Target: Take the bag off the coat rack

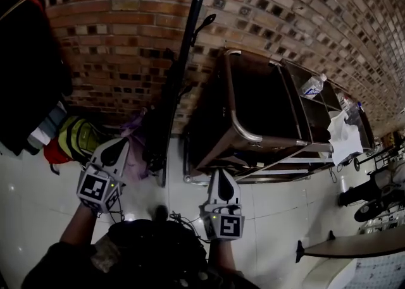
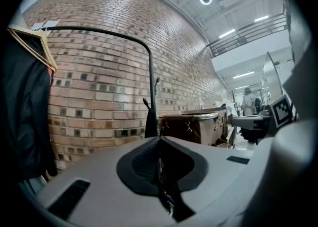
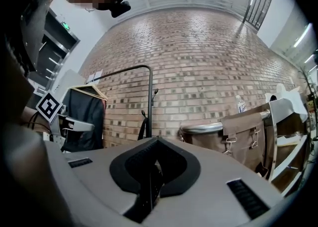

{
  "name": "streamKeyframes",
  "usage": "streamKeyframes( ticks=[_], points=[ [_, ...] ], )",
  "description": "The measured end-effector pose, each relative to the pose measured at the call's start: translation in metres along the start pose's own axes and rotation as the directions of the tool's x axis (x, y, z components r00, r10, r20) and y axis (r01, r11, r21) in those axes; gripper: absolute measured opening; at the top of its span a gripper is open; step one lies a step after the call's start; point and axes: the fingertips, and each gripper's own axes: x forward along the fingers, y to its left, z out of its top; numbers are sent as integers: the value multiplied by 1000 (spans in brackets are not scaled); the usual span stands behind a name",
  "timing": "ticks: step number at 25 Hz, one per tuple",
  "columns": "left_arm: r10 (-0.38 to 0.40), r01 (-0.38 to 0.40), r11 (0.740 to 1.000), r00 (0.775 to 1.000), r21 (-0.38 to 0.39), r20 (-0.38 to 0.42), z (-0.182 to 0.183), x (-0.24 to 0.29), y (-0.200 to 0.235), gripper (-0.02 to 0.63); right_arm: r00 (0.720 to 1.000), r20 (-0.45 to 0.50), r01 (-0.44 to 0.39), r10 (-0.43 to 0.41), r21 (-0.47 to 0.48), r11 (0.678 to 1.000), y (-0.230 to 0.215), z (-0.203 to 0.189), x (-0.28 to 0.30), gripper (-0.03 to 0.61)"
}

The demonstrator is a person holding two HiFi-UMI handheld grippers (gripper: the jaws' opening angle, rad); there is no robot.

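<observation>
A brown satchel bag (image 1: 253, 107) hangs over the metal rail of a cart (image 1: 235, 101) by the brick wall; it also shows as the bag (image 3: 248, 131) and the bag (image 2: 191, 126) in the two gripper views. The black coat rack pole (image 1: 183, 60) stands just left of it, with a dark strap-like piece (image 2: 150, 121) hanging low on it. My left gripper (image 1: 117, 145) and right gripper (image 1: 221, 174) hover low in front of the rack, well short of the bag. The jaws of both the left gripper (image 2: 159, 139) and the right gripper (image 3: 155, 139) are shut with nothing between them.
A black coat on a wooden hanger (image 1: 28, 66) hangs at the left, with yellow-green and red clothing (image 1: 79, 137) below it. A water bottle (image 1: 312, 85) and white cloth (image 1: 345, 133) lie on the cart. A table edge (image 1: 354, 243) curves in at the lower right.
</observation>
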Motion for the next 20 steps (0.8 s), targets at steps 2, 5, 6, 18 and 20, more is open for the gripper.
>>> streamKeyframes(
  ticks=[2, 5, 6, 18, 20],
  points=[
    [14, -14, 1000, 1000, -7, 1, 0, 14, -2, 43, 999, 7, -33, 33, -2, 999, -9, -1, 11, 8],
    [27, -27, 1000, 1000, -8, 6, 0, 35, -7, 43, 997, 15, -75, 75, 0, 997, -21, -4, 25, 8],
    [29, -29, 1000, 1000, -5, 1, -1, 41, -9, 43, 996, 18, -89, 89, 1, 996, -23, -5, 29, 8],
    [85, -85, 996, 996, -8, 30, 21, 110, 14, 86, 970, 18, -243, 243, -2, 970, -12, -9, 98, 8],
    [78, -78, 997, 996, 3, 37, 24, 123, 20, 87, 968, 13, -251, 251, 2, 968, -8, -12, 109, 8]
  ],
)
